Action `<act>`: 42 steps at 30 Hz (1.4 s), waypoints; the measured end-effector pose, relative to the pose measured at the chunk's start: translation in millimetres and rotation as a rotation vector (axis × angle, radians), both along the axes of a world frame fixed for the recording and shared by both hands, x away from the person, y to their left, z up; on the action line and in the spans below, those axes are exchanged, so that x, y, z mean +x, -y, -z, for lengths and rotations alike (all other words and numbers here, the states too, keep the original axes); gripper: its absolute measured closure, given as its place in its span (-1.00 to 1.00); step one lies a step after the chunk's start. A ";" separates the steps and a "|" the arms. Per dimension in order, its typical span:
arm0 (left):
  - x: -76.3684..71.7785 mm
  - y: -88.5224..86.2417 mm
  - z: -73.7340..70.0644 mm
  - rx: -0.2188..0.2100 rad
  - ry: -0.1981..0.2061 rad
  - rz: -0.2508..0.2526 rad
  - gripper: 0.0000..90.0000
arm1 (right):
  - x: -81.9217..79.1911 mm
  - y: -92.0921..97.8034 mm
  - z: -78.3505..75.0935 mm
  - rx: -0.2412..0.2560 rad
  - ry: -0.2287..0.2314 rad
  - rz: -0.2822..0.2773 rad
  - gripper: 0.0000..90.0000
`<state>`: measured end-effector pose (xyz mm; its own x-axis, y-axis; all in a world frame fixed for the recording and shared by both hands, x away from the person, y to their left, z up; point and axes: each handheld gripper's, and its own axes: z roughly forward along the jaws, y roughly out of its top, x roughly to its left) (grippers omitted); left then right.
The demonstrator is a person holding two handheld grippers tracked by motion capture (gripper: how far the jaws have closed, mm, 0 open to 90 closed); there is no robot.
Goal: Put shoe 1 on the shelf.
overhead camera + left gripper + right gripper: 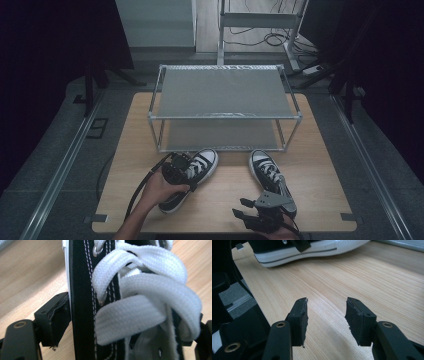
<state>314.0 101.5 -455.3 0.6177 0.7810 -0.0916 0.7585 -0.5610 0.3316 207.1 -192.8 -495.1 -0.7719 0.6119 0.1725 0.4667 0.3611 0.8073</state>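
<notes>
A wooden counter [310, 150] carries a grey two-tier rack [225, 107] at its far side, both shelves bare. In front of the rack lie two black-and-white laced sneakers. The left sneaker [192, 177] runs diagonally, toe toward the rack and slightly right; the left tongs [176, 170] are clamped across its laced upper. The right sneaker [272, 180] points its toe toward the rack. The right tongs [245, 209], near the counter's front edge just beside that sneaker's heel, stand apart with nothing between them.
</notes>
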 end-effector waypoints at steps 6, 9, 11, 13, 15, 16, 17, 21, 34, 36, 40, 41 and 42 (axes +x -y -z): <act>-3.7 0.8 -23.5 -0.035 0.039 0.019 -0.64 | 0.2 -0.7 1.4 0.002 -0.003 -0.001 0.16; -4.4 2.4 -30.4 -0.044 0.055 0.022 -0.64 | 0.2 -0.6 1.8 -0.001 -0.006 -0.002 0.16; -4.4 3.1 -34.8 -0.048 0.057 0.032 -0.64 | 0.4 -0.7 2.3 0.001 -0.006 -0.001 0.16; -4.2 4.2 -38.9 -0.054 0.058 0.042 -0.64 | 0.6 -0.5 2.5 0.000 -0.008 -0.001 0.16; -4.1 4.9 -41.0 -0.055 0.058 0.047 -0.64 | 0.8 -0.5 2.7 -0.001 -0.009 -0.001 0.16; -4.5 6.4 -45.3 -0.050 0.063 0.055 -0.64 | 0.8 -0.6 2.9 0.001 -0.009 0.000 0.16; -4.9 7.2 -47.3 -0.051 0.068 0.053 -0.64 | 0.8 -0.6 2.8 0.002 -0.008 0.000 0.16; -5.1 8.4 -52.9 -0.057 0.079 0.066 -0.64 | 0.7 -0.5 2.6 0.003 -0.010 0.002 0.16; -0.4 14.6 -75.1 -0.082 0.100 0.097 -0.64 | 1.5 -0.5 3.5 0.003 -0.012 -0.001 0.16; 0.2 15.9 -78.8 -0.079 0.106 0.103 -0.64 | 1.4 -0.5 3.5 0.003 -0.012 -0.002 0.16; 1.6 18.0 -85.8 -0.083 0.114 0.108 -0.64 | 1.5 -0.4 3.6 0.004 -0.011 -0.001 0.16; 2.5 18.8 -89.6 -0.086 0.118 0.109 -0.64 | 1.6 -0.2 3.5 0.003 -0.012 -0.001 0.16; 2.9 19.2 -91.6 -0.088 0.118 0.110 -0.64 | 1.6 -0.2 3.5 0.004 -0.012 0.000 0.16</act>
<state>316.9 82.3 -363.7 0.7093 0.7005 -0.0784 0.6472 -0.6032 0.4661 208.7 -192.6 -498.6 -0.7698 0.6112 0.1841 0.4764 0.3581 0.8030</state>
